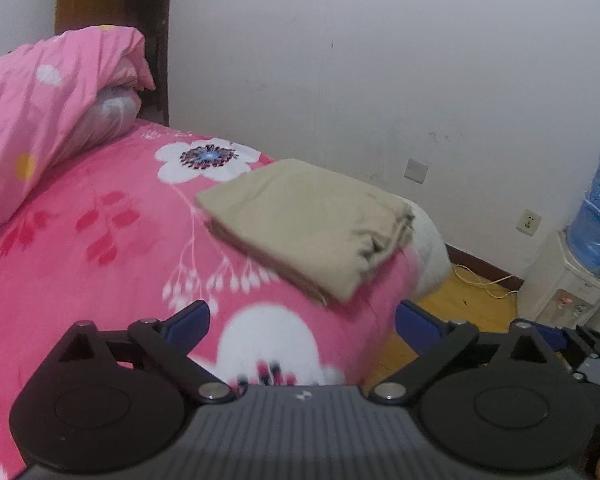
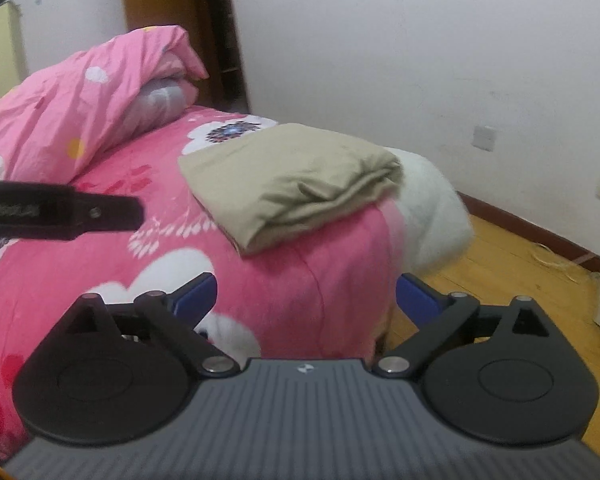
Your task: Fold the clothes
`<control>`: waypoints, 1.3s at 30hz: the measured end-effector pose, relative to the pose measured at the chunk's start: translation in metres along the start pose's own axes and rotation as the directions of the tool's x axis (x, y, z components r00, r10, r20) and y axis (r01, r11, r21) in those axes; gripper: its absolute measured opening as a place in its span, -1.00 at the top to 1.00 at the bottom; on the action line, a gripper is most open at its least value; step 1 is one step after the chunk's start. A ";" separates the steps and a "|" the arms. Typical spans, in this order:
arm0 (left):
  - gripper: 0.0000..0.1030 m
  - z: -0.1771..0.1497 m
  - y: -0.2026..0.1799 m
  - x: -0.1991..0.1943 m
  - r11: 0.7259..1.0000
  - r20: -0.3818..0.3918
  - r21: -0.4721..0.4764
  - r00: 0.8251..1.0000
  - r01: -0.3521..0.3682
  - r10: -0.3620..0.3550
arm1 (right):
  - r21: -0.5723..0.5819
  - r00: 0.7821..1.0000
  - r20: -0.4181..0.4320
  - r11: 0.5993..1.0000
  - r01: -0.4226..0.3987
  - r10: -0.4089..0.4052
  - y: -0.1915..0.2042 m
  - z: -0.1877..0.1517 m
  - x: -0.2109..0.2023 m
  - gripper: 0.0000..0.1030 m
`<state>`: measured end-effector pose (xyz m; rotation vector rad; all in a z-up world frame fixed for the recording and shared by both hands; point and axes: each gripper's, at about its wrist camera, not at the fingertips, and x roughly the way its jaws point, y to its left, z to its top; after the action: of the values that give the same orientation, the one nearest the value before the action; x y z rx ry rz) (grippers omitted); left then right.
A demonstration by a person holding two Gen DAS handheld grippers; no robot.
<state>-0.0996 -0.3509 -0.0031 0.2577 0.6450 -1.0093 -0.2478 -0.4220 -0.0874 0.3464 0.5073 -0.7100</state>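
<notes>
Left wrist view: the left gripper (image 1: 303,316) hangs over a bed with its blue-padded jaws spread wide and nothing between them. Ahead of it and slightly right of its centre line lies the folded beige garment (image 1: 308,224), a flat stack resting on the pink floral bedspread (image 1: 112,248), well apart from both fingertips. The garment's long axis runs diagonally, from far left to near right as seen from the gripper, and its bunched, open-layered end points toward the right, at the corner of the bed near the wall (image 1: 380,60). A pink quilt (image 1: 52,120) is heaped far off to the gripper's left. Beyond the right finger stand a water dispenser (image 1: 572,276) with a blue bottle, wall sockets and a cable on the wooden floor (image 1: 472,300); the other tool's blue pad shows at the right edge.

From the right wrist view, the right gripper (image 2: 306,298) also has its jaws parted fully, empty, over the bedspread edge. Here the garment (image 2: 288,180) lies straight ahead, a little left of centre, its rounded folded edge facing the gripper and its thick rolled end aimed right, toward something white (image 2: 432,216) at the bed corner. A black finger of the left gripper (image 2: 60,210) juts in from the left edge, short of the garment. Both frames are softly blurred.
</notes>
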 end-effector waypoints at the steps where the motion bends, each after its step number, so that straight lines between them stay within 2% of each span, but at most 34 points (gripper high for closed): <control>1: -1.00 -0.006 -0.003 -0.009 1.000 -0.001 0.002 1.000 -0.001 0.001 | -0.007 1.000 -0.003 1.000 0.015 -0.015 0.000 -0.005 -0.009 -0.94; 7: -1.00 -0.039 -0.027 -0.053 0.999 0.008 0.023 0.999 -0.049 0.049 | -0.022 0.993 0.035 0.993 0.117 -0.116 -0.006 -0.022 -0.062 -0.97; 12: -1.00 -0.054 -0.032 -0.073 0.998 0.006 -0.015 0.998 -0.064 0.064 | 0.008 0.973 0.038 0.973 0.229 -0.229 -0.014 -0.036 -0.089 -0.97; 18: -1.00 -0.062 -0.036 -0.079 0.991 0.015 -0.027 0.991 -0.129 0.130 | 0.014 0.963 0.047 0.964 0.266 -0.266 -0.018 -0.047 -0.111 -0.97; 21: -1.00 -0.063 -0.038 -0.079 0.988 0.005 -0.027 0.989 -0.149 0.149 | 0.017 0.971 0.073 0.973 0.228 -0.229 -0.019 -0.049 -0.122 -0.97; 24: -0.99 -0.064 -0.039 -0.079 0.988 0.000 -0.034 0.989 -0.151 0.151 | 0.049 0.981 0.063 0.983 0.179 -0.181 -0.024 -0.049 -0.125 -0.97; 28: -0.99 -0.065 -0.042 -0.077 0.986 0.007 -0.043 0.987 -0.161 0.161 | 0.065 0.975 0.041 0.974 0.217 -0.219 -0.027 -0.050 -0.123 -0.97; 39: -0.99 -0.064 -0.044 -0.069 0.986 -0.006 -0.048 0.987 -0.163 0.162 | 0.004 0.957 0.039 0.958 0.287 -0.287 -0.023 -0.046 -0.115 -0.97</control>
<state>-0.1866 -0.2947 -0.0072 0.2648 0.6388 -0.8360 -0.3529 -0.3560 -0.0654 0.2584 0.5260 -0.9962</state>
